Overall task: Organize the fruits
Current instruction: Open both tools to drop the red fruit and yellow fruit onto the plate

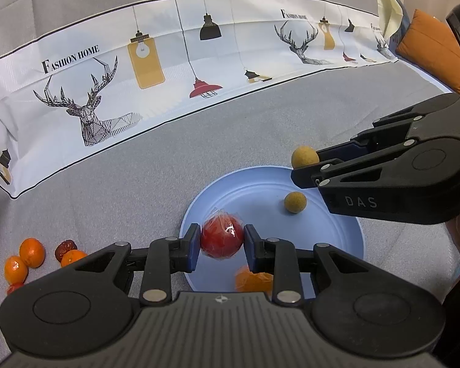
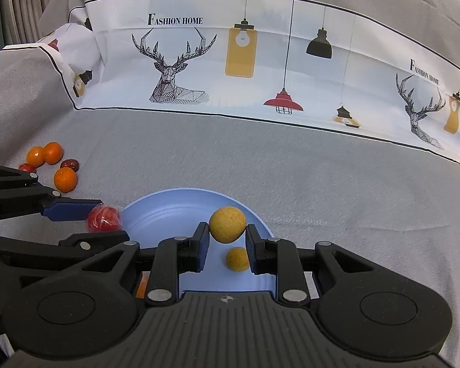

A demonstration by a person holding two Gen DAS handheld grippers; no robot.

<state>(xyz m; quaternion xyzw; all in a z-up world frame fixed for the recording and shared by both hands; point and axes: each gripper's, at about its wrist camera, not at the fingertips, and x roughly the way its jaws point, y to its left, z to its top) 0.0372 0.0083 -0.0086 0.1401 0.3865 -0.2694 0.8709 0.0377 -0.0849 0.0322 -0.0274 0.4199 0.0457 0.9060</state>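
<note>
While both claws are hanging over the blue plate (image 1: 337, 245), the left claw (image 1: 222, 242) is gripping a wrapped red fruit (image 1: 221, 237) and the right claw (image 2: 227, 239) is gripping a yellow ball fruit (image 2: 227, 224). One small yellow fruit (image 1: 295, 202) and an orange (image 1: 251, 280) are already lying on the plate. At ten o'clock on the grey table (image 2: 199, 159), three oranges (image 2: 65, 179) and red dates (image 2: 70, 164) are waiting, so the work is perhaps half done.

- A red fruit wrapped in clear film (image 1: 221, 238) is clamped between the left tool's blue pads, above the near-left rim of the light blue plate (image 1: 248, 184).
- A larger yellow-brown round fruit (image 2: 227, 224) is pinched in the right tool, above the plate.
- A smaller yellow-brown fruit (image 2: 237, 259) lies on the plate.
- An orange fruit in film (image 1: 253, 280) lies on the plate's near edge.
- Three oranges (image 2: 65, 179) and dark red fruits (image 2: 70, 164) cluster on the grey surface, left of the plate.
</note>
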